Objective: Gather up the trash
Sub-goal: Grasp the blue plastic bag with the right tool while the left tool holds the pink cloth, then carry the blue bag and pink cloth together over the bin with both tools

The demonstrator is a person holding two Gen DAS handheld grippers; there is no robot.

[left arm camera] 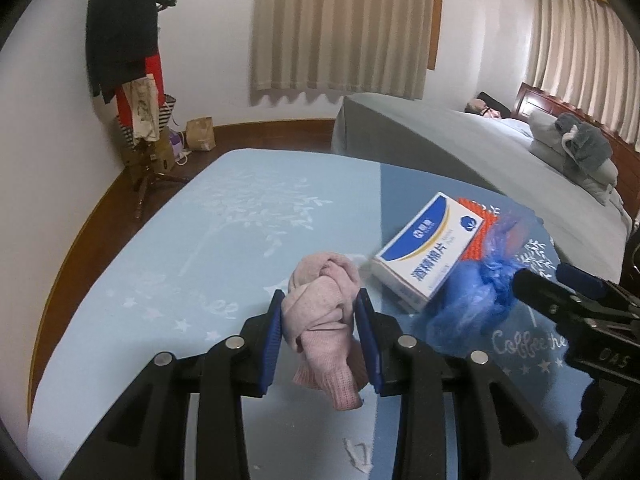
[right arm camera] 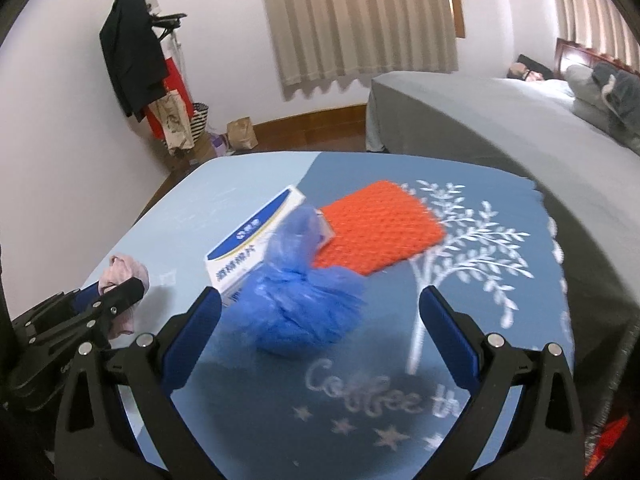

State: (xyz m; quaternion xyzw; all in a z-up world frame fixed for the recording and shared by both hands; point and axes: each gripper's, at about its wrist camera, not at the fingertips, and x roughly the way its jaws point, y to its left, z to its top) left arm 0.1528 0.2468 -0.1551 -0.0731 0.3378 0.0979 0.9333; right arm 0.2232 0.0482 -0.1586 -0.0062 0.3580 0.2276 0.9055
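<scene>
My left gripper (left arm camera: 322, 304) is shut on a knotted pink sock (left arm camera: 324, 320), held just above the blue tablecloth (left arm camera: 200, 240). It also shows at the left of the right wrist view (right arm camera: 124, 280). My right gripper (right arm camera: 320, 304) is open, its fingers either side of a crumpled blue plastic bag (right arm camera: 304, 312) that lies on the cloth. The bag also shows in the left wrist view (left arm camera: 476, 292). A white and blue box (left arm camera: 428, 256) lies behind the bag, partly on an orange knitted pad (right arm camera: 380, 228).
A grey bed (left arm camera: 480, 152) with pillows stands at the right, close to the table. A coat stand (left arm camera: 128, 60) with clothes and bags stands in the far left corner. A brown paper bag (left arm camera: 202, 134) sits on the floor by the wall.
</scene>
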